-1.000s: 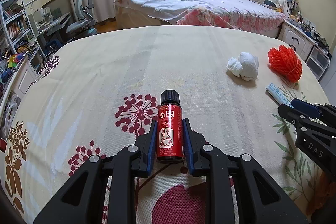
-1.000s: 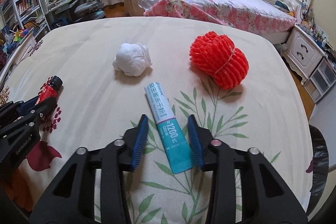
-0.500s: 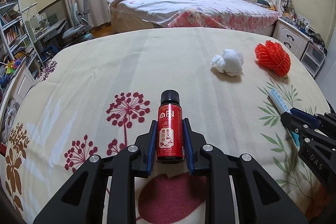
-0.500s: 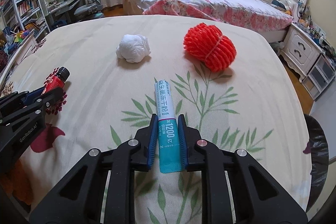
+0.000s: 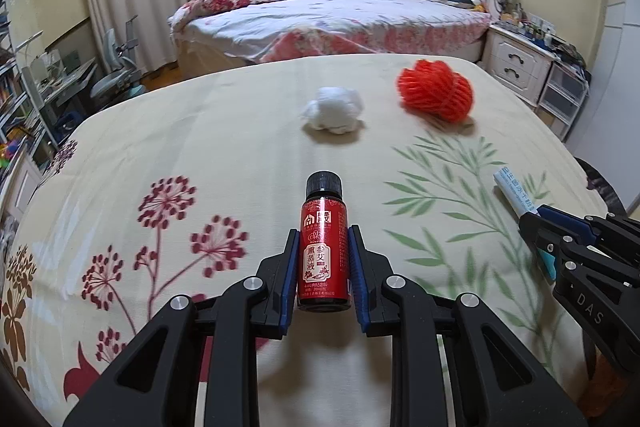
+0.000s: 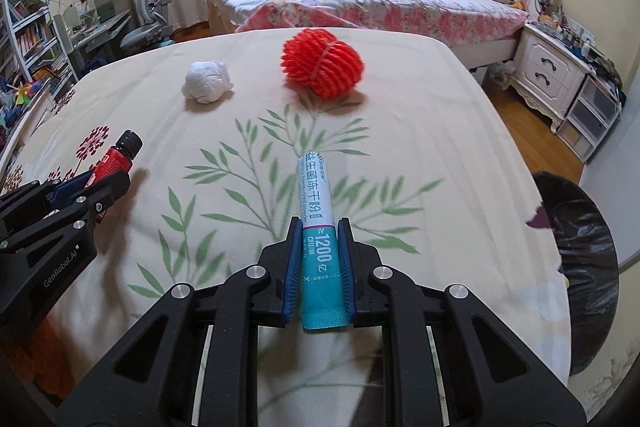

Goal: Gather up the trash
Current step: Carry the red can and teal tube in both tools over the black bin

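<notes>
Black tongs (image 5: 324,267), blue pads (image 5: 289,275), silver screws, "GenRobot.AI"/"DAS" mkgs

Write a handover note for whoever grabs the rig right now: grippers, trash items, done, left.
Left gripper: shut on the red bottle, black cap pointing forward.
Right gripper: shut on the teal-and-white sachet.
On the tablecloth: the white paper wad and the red foam net, side by side at the far end, untouched.
Black-lined bin: beside the table's right edge, near the right gripper.
Done: both items gripped. Left: drop both in the bin, then collect the wad and the net.
</notes>
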Action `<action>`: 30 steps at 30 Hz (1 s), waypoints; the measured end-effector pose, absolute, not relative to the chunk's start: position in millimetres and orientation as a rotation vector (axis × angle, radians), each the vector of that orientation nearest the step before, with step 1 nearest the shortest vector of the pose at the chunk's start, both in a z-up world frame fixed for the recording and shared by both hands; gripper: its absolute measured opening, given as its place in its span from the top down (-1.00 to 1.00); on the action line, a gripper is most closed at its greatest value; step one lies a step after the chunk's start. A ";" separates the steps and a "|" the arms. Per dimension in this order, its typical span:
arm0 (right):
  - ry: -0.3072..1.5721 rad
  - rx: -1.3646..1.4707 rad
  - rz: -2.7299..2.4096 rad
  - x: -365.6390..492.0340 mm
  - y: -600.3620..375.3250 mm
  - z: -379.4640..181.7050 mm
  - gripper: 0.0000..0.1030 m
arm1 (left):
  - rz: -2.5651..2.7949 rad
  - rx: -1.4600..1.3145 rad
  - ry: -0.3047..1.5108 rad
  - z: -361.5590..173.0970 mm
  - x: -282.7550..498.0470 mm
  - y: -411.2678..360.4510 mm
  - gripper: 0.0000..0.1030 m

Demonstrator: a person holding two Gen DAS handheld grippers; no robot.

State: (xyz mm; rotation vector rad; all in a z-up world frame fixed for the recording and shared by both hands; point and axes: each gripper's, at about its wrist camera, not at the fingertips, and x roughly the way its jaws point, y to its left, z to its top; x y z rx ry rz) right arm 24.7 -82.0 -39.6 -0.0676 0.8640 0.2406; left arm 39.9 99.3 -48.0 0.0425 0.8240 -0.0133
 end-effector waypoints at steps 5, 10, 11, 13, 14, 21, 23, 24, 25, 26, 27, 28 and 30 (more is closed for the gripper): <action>0.844 -0.033 0.195 18.9 -107.2 -35.7 0.66 | -0.068 0.060 0.808 -45.6 39.2 70.3 0.52; 0.823 0.008 0.139 14.6 -136.3 -31.0 0.66 | -0.126 0.089 0.792 -43.7 39.6 38.1 0.52; 0.819 0.015 0.127 14.6 -142.3 -29.9 0.66 | -0.136 0.093 0.790 -43.2 40.1 33.2 0.52; 0.809 0.030 0.099 12.7 -154.9 -28.4 0.66 | -0.159 0.102 0.784 -42.0 40.0 20.7 0.52; 0.804 0.038 0.084 12.1 -161.5 -27.7 0.66 | -0.172 0.105 0.780 -40.9 40.8 14.3 0.52; 0.765 0.075 -0.038 8.7 -206.8 -23.7 0.66 | -0.243 0.123 0.747 -32.7 42.8 -23.1 0.52; 0.756 0.092 -0.074 7.5 -221.4 -23.5 0.66 | -0.265 0.129 0.740 -30.6 44.9 -33.4 0.52; 0.753 0.101 -0.091 6.7 -228.5 -23.5 0.66 | -0.278 0.132 0.734 -29.5 46.0 -40.4 0.52; 0.748 0.109 -0.107 6.5 -234.8 -23.5 0.66 | -0.290 0.135 0.729 -28.6 46.6 -44.7 0.52; 0.744 0.114 -0.124 5.6 -241.3 -23.4 0.66 | -0.304 0.139 0.721 -27.6 47.9 -52.0 0.52; 0.741 0.116 -0.138 5.9 -245.5 -23.6 0.66 | -0.316 0.141 0.716 -26.6 48.9 -57.7 0.52; 0.737 0.118 -0.157 5.7 -250.8 -23.9 0.66 | -0.328 0.142 0.711 -25.4 50.0 -63.3 0.52; 0.730 0.125 -0.186 6.4 -260.6 -24.3 0.66 | -0.352 0.143 0.701 -23.9 53.4 -75.4 0.52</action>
